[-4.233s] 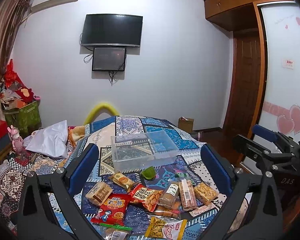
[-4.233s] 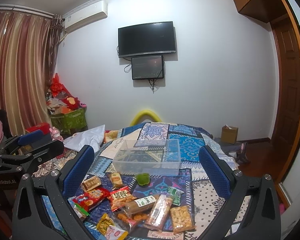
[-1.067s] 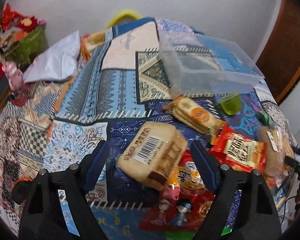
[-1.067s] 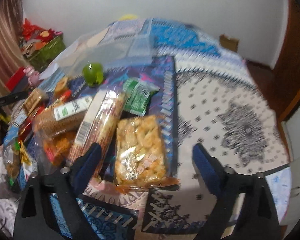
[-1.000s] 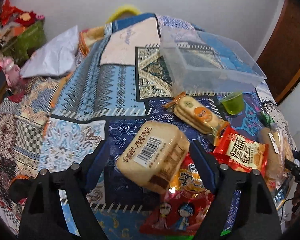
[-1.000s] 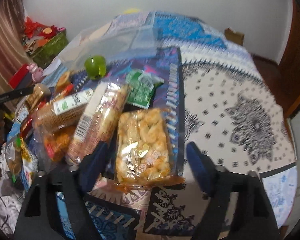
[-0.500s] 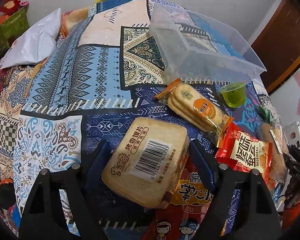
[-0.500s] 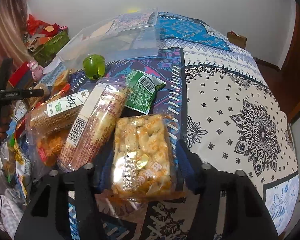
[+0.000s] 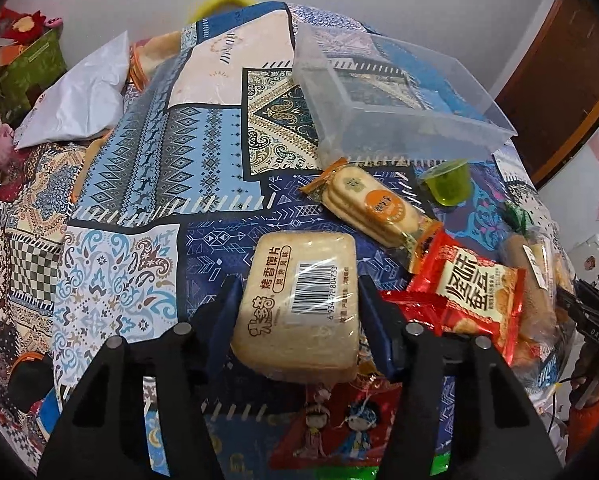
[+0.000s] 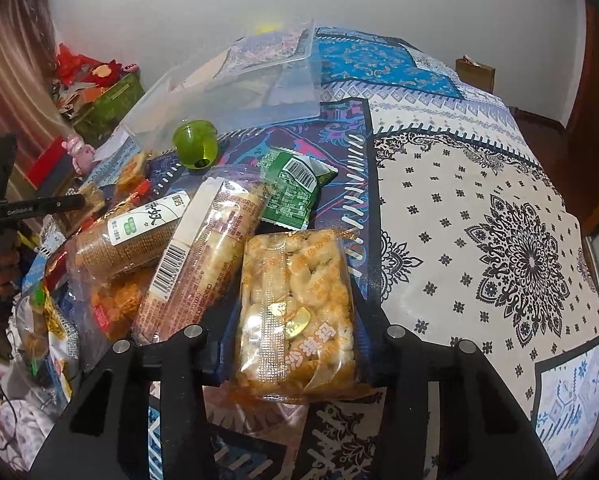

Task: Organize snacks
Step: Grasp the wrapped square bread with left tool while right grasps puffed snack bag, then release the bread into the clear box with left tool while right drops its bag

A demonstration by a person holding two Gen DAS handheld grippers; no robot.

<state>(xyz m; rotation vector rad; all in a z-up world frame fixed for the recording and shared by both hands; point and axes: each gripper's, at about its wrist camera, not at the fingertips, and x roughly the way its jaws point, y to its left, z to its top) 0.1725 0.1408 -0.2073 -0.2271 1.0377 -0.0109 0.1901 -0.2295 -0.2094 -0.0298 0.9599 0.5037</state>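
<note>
My left gripper (image 9: pixel 299 304) is shut on a pale toast-slice pack (image 9: pixel 299 304) with a barcode, its blue pads against both sides. My right gripper (image 10: pixel 295 312) is shut on a clear pack of golden fried pastry (image 10: pixel 295 312). A clear plastic bin (image 9: pixel 383 96) stands empty behind the snacks; it also shows in the right wrist view (image 10: pixel 235 88). Loose snacks lie between: an orange biscuit pack (image 9: pixel 371 208), a red cracker bag (image 9: pixel 475 300), a green jelly cup (image 10: pixel 195 144), a green sachet (image 10: pixel 295 192), a long biscuit sleeve (image 10: pixel 203 256) and a round wafer pack (image 10: pixel 135 236).
The snacks lie on a patterned blue and white bedcover (image 10: pixel 479 216). A white pillow (image 9: pixel 75 100) lies at the far left. A red cartoon bag (image 9: pixel 339 424) lies under my left gripper. A green basket of clutter (image 10: pixel 107 100) stands by the wall.
Both grippers came down from a high view of the bed to the snack pile. The left jaws closed onto the toast pack and the right jaws closed onto the pastry pack.
</note>
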